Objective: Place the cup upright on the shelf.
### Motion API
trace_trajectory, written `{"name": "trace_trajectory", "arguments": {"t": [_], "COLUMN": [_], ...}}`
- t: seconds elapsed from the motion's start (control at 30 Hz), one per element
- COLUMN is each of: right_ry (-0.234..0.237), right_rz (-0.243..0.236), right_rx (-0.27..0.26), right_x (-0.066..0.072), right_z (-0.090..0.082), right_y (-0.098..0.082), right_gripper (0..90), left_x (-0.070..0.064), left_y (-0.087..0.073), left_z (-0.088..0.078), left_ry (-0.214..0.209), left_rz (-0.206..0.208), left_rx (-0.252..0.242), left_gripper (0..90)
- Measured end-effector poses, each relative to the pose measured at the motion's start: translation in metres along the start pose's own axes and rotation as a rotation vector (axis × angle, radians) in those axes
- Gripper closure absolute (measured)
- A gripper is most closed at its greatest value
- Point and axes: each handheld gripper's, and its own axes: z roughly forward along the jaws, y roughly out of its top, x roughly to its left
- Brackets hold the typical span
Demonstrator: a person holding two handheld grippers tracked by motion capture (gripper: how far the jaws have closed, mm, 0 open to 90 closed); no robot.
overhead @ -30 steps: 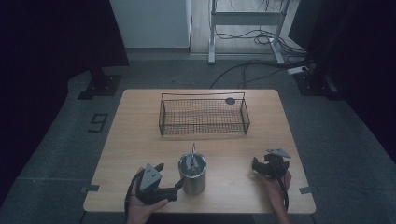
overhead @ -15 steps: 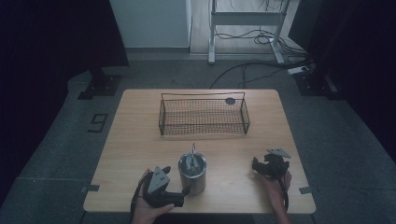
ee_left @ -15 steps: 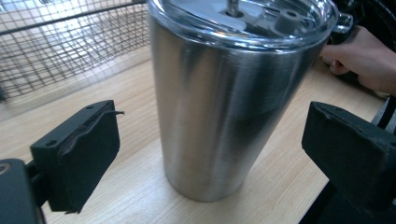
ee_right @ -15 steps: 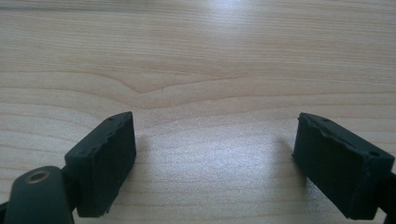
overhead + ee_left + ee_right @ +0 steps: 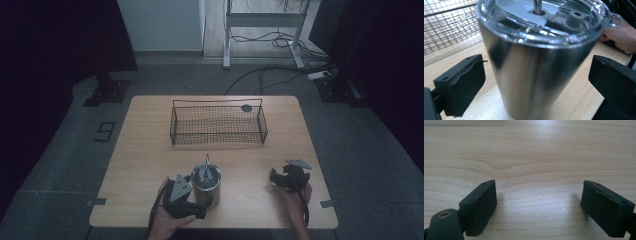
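Left claw (image 5: pixel 196 200): sat at about 7 o'clock on the surface (image 5: pixel 150 165), in the person's left hand (image 5: pixel 162 222), pointed toward 3 o'clock at the tumbler. Its jaws had just been opening and stood wide, one on each side of the steel wall, with a visible gap at both pads (image 5: pixel 465 82), so nothing was gripped.
Tumbler (image 5: pixel 206 186): a stainless steel cup, upright on the wood at about 6 o'clock, just beside the left claw and between its jaws. It stood well short of the basket.
Lid (image 5: pixel 544 18): clear plastic, seated on the tumbler's rim, with a grey stopper (image 5: pixel 574 18) at its 3 o'clock side.
Straw (image 5: pixel 207 161): thin metal, rising through the lid's middle and leaning slightly toward 12 o'clock.
Basket (image 5: pixel 218 122): a dark wire tray lying lengthwise at 12 o'clock on the surface, well apart from both claws.
Dark disc (image 5: pixel 246 108): a small round thing by the basket's far right corner; whether inside or behind the wire could not be told.
Right claw (image 5: pixel 274 179): rested at about 4 o'clock, held by the right hand (image 5: pixel 295 197), facing 9 o'clock. In the right gripper view its jaws stood apart over bare wood, holding nothing.
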Motion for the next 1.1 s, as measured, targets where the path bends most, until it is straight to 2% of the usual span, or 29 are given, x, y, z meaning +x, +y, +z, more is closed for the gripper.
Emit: {"name": "trace_trajectory", "arguments": {"t": [0.1, 0.23, 0.6, 1.1], "right_ry": [0.0, 0.0, 0.0, -0.001], "right_rz": [0.0, 0.001, 0.002, 0.002], "right_rx": [0.0, 0.001, 0.001, 0.0], "right_x": [0.0, 0.0, 0.0, 0.0], "right_z": [0.0, 0.0, 0.0, 0.0], "right_y": [0.0, 0.0, 0.0, 0.0], "right_gripper": [13.0, 13.1, 13.1, 13.1], "left_x": [-0.002, -0.001, 0.001, 0.0], "left_y": [0.003, 0.008, 0.007, 0.006], "left_z": [0.007, 0.018, 0.043, 0.04], "left_ry": [-0.004, 0.016, 0.026, 0.013], "left_rz": [0.001, 0.002, -0.004, 0.034], "left_rx": [0.0, -0.002, 0.029, 0.024], "left_gripper": [0.7, 0.6, 0.8, 3.8]}}
